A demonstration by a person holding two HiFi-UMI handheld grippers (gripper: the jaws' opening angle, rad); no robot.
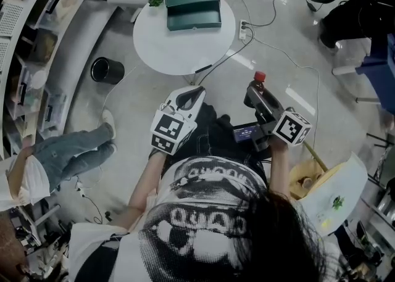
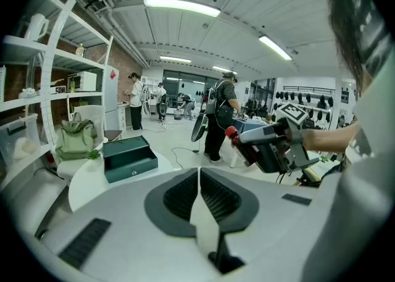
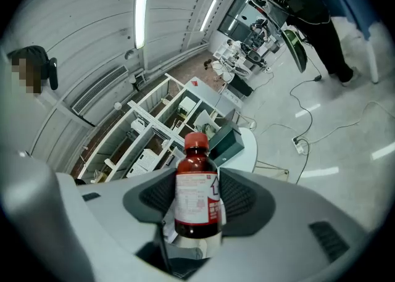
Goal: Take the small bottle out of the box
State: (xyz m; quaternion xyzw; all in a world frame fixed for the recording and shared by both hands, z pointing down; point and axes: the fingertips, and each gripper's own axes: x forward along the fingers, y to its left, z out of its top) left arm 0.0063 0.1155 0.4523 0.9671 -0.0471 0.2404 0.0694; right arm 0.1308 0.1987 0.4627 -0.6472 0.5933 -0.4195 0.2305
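Note:
The small brown bottle (image 3: 196, 195) with a red cap and white label stands upright between the jaws of my right gripper (image 3: 197, 179), which is shut on it. In the head view the bottle's red cap (image 1: 260, 78) pokes out of the right gripper (image 1: 257, 87), held in the air over the floor, well short of the table. The dark green box (image 1: 192, 4) lies open on the round white table (image 1: 179, 46). My left gripper (image 1: 197, 92) is shut and holds nothing, its jaws pressed together (image 2: 199, 174), beside the right one.
A black bin (image 1: 107, 70) stands on the floor left of the table. A power strip (image 1: 244, 29) and cables trail to its right. Shelves (image 1: 24, 40) line the left wall. A seated person's legs (image 1: 77, 151) are at left. People (image 2: 219, 117) stand farther back.

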